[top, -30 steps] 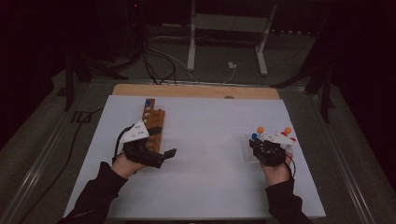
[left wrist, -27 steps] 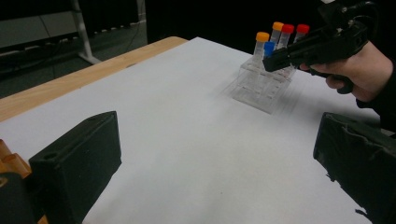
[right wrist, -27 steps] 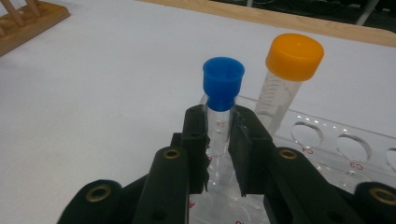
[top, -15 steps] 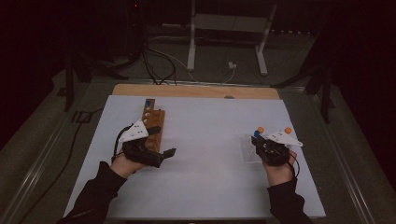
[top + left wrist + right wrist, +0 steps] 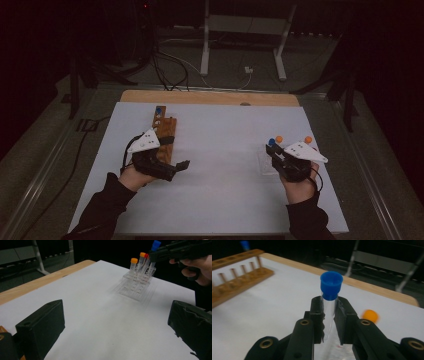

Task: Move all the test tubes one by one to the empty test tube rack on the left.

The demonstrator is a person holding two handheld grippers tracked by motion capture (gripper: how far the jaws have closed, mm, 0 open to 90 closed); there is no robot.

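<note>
The right claw (image 5: 328, 317), which has drawn back a little toward the person, now grips the blue-capped tube (image 5: 330, 302) at the clear rack (image 5: 137, 282), ready to carry toward the wooden rack (image 5: 162, 131), where the left claw (image 5: 176, 167) waits open.

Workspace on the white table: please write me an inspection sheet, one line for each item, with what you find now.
Surface: white sheet over a wooden tabletop; no spills seen.
Job's things: blue-capped tube held above the clear rack; orange-capped tubes stand in that rack; wooden rack at left carries one blue-capped tube.
Clutter: nothing seen.
Grippers: right gripper shut on the blue-capped tube; left gripper open, holding nothing.
Cables: black cable loops from the left gripper; more cables on the floor behind.
Surroundings: dark room, white stand legs beyond the table.
</note>
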